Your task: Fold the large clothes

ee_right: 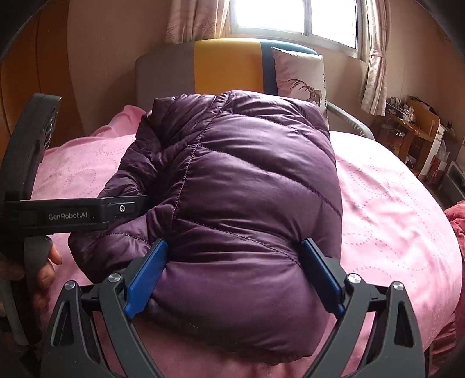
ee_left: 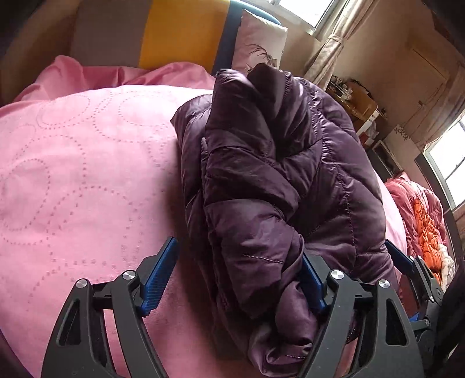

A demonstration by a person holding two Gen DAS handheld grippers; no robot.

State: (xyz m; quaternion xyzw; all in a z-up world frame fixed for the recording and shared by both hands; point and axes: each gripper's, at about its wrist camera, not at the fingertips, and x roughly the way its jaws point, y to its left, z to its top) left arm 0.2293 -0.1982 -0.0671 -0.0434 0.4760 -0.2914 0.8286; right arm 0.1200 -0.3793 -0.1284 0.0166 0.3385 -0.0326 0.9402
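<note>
Right wrist view: purple jacket (ee_right: 232,186) folded into a bundle on a pink bedspread (ee_right: 386,209).
Room: yellow-and-grey headboard (ee_right: 226,64), pillow (ee_right: 302,75), curtained window (ee_right: 293,17), cluttered desk (ee_right: 418,130).
Right gripper (ee_right: 234,276): spread wide, blue pads flanking the bundle's near end.
Left gripper (ee_left: 235,279): spread, jacket's (ee_left: 279,174) edge lying loose between its fingers.
Bedside: orange-and-red quilt (ee_left: 421,215).
</note>
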